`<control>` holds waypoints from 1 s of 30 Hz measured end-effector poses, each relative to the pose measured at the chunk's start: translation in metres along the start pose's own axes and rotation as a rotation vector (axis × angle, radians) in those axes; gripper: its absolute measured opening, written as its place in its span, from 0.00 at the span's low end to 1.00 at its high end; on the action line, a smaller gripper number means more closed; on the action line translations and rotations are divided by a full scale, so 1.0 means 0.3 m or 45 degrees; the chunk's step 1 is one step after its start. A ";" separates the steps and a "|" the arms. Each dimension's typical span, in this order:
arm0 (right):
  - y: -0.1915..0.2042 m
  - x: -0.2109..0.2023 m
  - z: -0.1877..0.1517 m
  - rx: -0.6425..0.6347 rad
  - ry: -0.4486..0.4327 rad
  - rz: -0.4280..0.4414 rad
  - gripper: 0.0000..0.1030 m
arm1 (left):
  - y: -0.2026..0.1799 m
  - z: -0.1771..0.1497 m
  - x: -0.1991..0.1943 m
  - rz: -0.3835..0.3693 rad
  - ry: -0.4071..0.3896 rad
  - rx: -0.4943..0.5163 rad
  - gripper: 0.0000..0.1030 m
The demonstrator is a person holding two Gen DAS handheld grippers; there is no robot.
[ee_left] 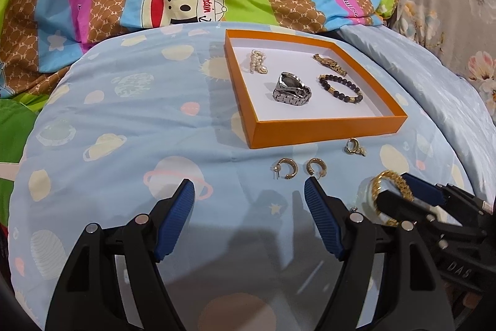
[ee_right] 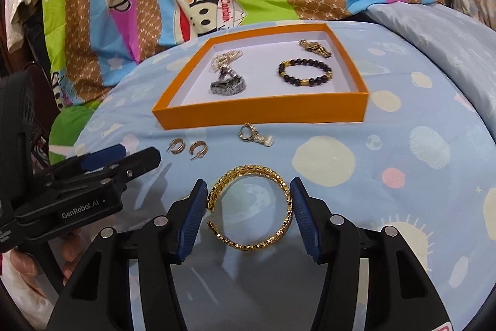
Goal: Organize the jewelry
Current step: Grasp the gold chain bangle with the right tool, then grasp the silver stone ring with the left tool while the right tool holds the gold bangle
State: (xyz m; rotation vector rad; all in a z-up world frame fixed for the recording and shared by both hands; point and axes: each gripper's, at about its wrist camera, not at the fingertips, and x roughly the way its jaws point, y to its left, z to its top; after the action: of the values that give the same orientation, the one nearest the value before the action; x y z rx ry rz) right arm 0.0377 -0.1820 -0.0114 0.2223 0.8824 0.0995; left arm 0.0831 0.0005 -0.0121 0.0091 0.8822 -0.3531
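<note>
Right wrist: "GenRobot.AI" on left gripper (ee_right: 124, 158), perhaps.

Both wrist cameras look forward and steeply down along their tools from close above the bed (ee_left: 130, 120), sharing the orange tray (ee_left: 328, 131) and gold bangle (ee_right: 248, 207).

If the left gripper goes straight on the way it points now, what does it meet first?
Probably the pair of gold hoop earrings on the blue bedspread, just ahead of the open left gripper; the orange tray lies further on.

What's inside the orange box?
The orange box holds a pearl piece, a silver watch, a dark bead bracelet and a gold-brown piece. Anything underneath the watch stays hidden.
</note>
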 end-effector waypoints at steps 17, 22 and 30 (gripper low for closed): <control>-0.135 -0.056 0.001 0.127 -0.066 -0.021 0.52 | -0.153 -0.085 -0.061 -0.156 0.035 0.156 0.66; -0.150 -0.059 0.000 0.152 -0.070 -0.025 0.53 | -0.209 -0.099 -0.040 -0.157 0.070 0.229 0.51; -0.150 -0.058 -0.003 0.148 -0.067 -0.025 0.53 | -0.132 -0.075 -0.027 -0.042 0.061 0.112 0.42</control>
State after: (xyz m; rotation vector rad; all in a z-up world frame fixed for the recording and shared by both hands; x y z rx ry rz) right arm 0.0258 -0.2287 -0.0093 0.3236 0.8387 0.0237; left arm 0.0495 -0.0309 -0.0149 0.0847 0.9146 -0.4234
